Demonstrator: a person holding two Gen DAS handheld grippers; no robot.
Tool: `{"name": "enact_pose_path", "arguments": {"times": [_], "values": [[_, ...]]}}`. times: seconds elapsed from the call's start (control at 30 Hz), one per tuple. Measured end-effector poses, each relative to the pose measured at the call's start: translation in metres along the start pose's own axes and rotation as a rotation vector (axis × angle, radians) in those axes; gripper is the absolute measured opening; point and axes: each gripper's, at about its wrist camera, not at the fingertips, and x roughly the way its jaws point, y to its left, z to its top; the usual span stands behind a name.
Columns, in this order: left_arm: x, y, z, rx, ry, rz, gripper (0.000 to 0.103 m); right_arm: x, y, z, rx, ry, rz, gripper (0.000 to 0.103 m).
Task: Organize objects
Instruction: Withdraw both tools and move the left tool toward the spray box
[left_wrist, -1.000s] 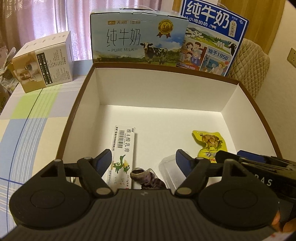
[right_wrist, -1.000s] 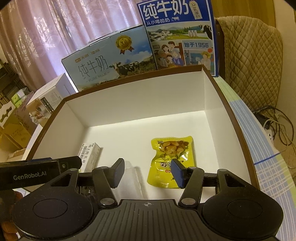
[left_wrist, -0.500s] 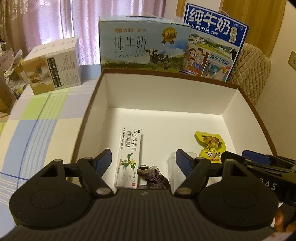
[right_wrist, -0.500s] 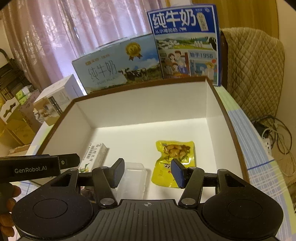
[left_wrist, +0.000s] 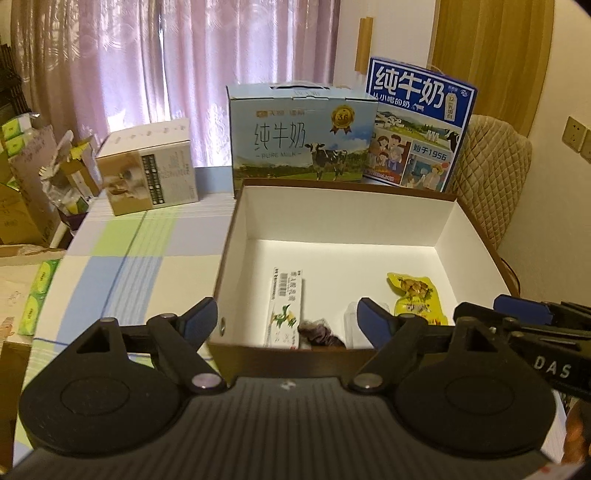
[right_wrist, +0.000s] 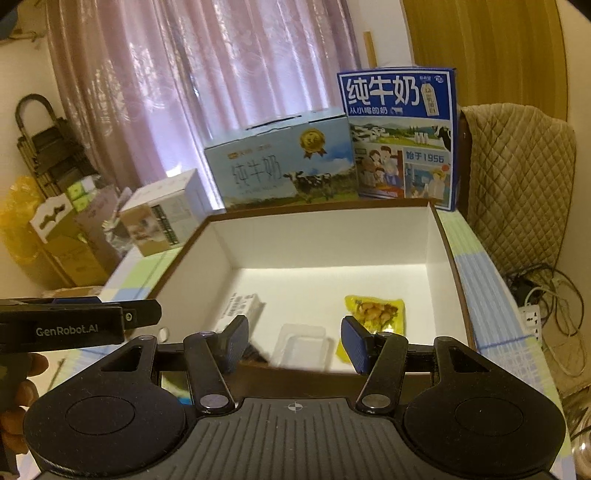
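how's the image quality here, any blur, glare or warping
Left wrist view: strong fisheye bending at the edges, backlit curtain glowing, storage box interior bright, dark hair tie soft. Right wrist view: same warping, clear plastic case and near box rim smeared by motion blur, yellow snack packet fairly sharp.

Behind the worktop (left_wrist: 122, 254), covered in a pastel checked cloth, stand 2 milk cartons: a pale blue one with a cow (left_wrist: 301, 136) and a taller dark blue one (left_wrist: 417, 125) just beside it, leaning. A smaller white and tan carton (left_wrist: 149, 171) sits near the left. Pink curtains (left_wrist: 147, 66) hang behind. A quilted chair back (right_wrist: 517, 184) stands at the right, with cables and a power strip (right_wrist: 532, 317) below it.
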Motion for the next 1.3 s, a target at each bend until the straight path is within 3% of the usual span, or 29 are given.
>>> {"name": "enact_pose_path", "arguments": {"times": [0.27,0.63,1.07,1.3], "values": [[-0.034,0.008,-0.026,-0.003,0.017,0.007,0.083,-0.026,0.0,-0.023,0.029,0.054,0.03,0.053],[-0.057,0.01,-0.052,-0.012,0.032,0.013,0.086,-0.047,0.013,-0.043,-0.019,0.046,0.062,0.053],[-0.032,0.029,-0.108,0.038,0.151,0.04,0.086,-0.018,0.02,-0.087,-0.065,0.163,0.077,0.053],[-0.023,0.041,-0.128,0.044,0.221,0.001,0.086,-0.007,0.021,-0.095,-0.084,0.198,0.083,0.053]]}}
